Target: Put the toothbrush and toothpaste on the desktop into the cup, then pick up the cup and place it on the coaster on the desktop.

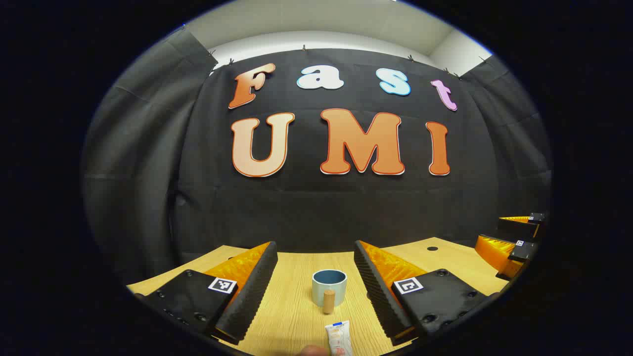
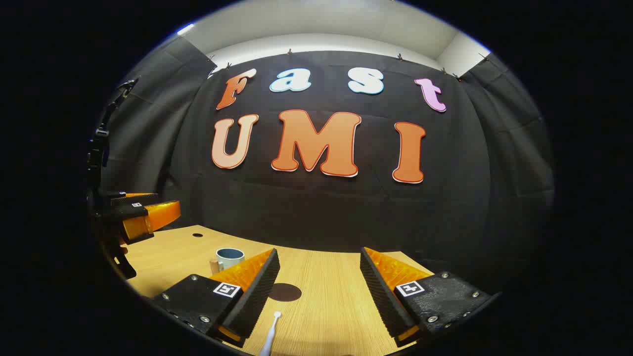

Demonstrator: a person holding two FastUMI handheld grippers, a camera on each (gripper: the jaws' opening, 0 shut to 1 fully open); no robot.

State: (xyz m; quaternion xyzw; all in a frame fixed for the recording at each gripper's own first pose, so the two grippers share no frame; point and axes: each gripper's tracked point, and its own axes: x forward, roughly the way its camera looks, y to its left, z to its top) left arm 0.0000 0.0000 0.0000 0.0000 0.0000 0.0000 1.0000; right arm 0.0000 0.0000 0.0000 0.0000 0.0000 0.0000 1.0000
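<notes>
In the left gripper view, the left gripper (image 1: 315, 291) hangs above the desk (image 1: 292, 316) with fingers wide apart, holding nothing. The cup (image 1: 329, 286) stands between them farther off, its wooden handle facing the camera. The toothpaste (image 1: 339, 338) lies nearer, at the bottom edge. In the right gripper view, the right gripper (image 2: 319, 291) is equally spread and empty. What looks like the toothbrush (image 2: 270, 336) lies below it, the dark coaster (image 2: 285, 292) just beyond, and the cup sits far left.
</notes>
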